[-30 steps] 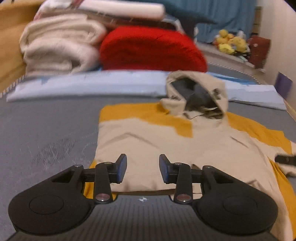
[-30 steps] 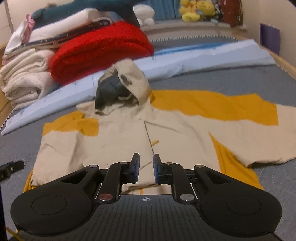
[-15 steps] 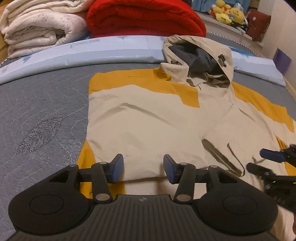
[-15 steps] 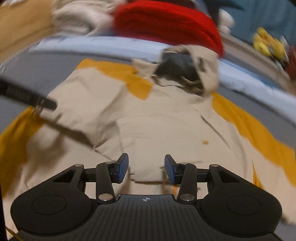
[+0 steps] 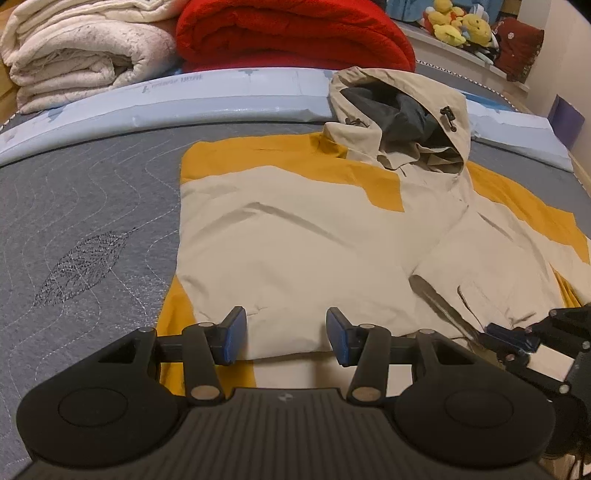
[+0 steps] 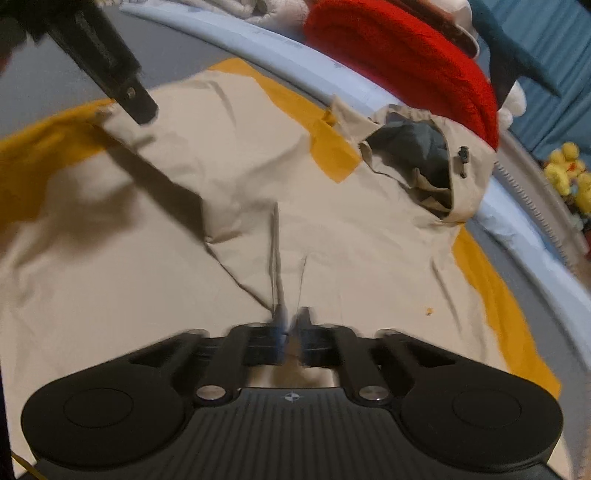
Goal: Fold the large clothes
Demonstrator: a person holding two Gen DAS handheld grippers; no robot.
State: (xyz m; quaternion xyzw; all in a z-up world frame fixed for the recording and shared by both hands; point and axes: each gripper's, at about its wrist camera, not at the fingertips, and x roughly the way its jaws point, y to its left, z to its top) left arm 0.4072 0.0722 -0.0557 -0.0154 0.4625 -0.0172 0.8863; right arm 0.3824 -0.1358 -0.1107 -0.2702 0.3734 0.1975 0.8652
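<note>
Left wrist view: cream folded quilt (image 5: 85,51) and red fleece blanket (image 5: 295,33) stacked at the far edge of the grey quilted mattress (image 5: 81,221), behind a pale blue sheet strip (image 5: 184,99). Beige-and-mustard hooded jacket (image 5: 295,236) lies flat mid-mattress, hood (image 5: 402,110) toward the far edge. Left gripper (image 5: 282,336) fingers spread wide, over the jacket's near hem.

Right wrist view, blurred: right gripper (image 6: 291,332) fingers nearly together, pinching a raised ridge of jacket fabric. Yellow plush toys (image 6: 569,173) far right.
</note>
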